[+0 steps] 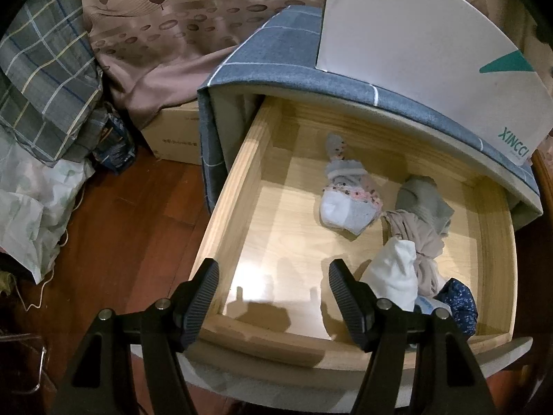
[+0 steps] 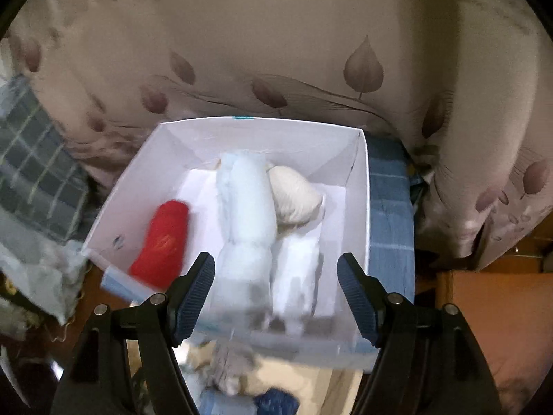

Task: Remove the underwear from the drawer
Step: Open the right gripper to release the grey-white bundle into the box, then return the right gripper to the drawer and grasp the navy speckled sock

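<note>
Here the left claw [image 1: 273,297] hangs spread and empty over the near left corner of the drawer [image 1: 238,186], whose front rail runs just under its fingertips; the left half of the drawer floor is bare wood. Clothes crowd the right side: a white piece [image 1: 394,276] and a dark blue floral piece [image 1: 459,304] against the front rail, a beige piece [image 1: 425,245] trailing back from them toward a grey one [image 1: 421,197], and a patterned roll [image 1: 349,204] alone near the middle, its long axis running toward the back. The right claw [image 2: 274,297] is also spread, pinching nothing, poised above the near wall of a white box [image 2: 359,186] that stands on the blue-covered cabinet. In the box lie rolled pieces, long axes running near to far: a red roll [image 2: 162,238] at left, a pale blue roll [image 2: 249,214] in the middle, a white roll [image 2: 297,259] beside it, and a cream bundle [image 2: 293,197] toward the far right corner. This view is blurred.
</note>
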`<state>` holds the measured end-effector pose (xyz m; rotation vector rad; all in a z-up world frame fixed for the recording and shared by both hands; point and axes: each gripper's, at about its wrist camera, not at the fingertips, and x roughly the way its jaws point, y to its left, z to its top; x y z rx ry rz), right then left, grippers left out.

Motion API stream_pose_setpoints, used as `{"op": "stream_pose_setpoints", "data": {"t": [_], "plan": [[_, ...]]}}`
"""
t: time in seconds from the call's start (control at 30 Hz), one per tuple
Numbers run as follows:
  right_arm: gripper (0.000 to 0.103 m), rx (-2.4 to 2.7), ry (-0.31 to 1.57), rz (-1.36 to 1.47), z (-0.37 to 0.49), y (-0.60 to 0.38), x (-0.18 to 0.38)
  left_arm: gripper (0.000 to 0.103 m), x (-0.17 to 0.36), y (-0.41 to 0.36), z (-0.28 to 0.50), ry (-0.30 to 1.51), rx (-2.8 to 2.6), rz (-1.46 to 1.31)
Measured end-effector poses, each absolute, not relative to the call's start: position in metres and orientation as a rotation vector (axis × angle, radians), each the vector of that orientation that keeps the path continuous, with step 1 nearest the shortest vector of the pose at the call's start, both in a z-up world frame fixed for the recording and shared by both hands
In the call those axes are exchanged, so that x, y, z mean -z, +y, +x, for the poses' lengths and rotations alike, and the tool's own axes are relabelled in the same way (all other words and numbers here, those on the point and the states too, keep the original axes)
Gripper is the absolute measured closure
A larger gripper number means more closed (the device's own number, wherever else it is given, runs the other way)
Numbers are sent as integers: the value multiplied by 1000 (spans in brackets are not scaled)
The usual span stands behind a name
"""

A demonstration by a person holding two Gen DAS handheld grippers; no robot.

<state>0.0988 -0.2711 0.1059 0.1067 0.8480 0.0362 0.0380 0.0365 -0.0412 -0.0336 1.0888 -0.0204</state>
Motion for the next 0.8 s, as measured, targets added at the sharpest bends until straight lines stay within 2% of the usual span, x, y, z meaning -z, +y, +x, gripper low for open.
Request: {"op": "stream_pose_setpoints", "data": {"t": [0.2,0.33,0.57,0.8], "plan": [[32,-113,945,94,41,-268,-85,35,40,37,37,1098,20,-23],[32,-142,1078,57,19,-259,-31,35,41,38,37,1100,13,-18],[49,-123,1324,63,17,-248,82,35,43,40,37,1110,5,-23],[51,-69,1460,96,30,-250,147,35,43,40,36,1107,11,-14]]}}
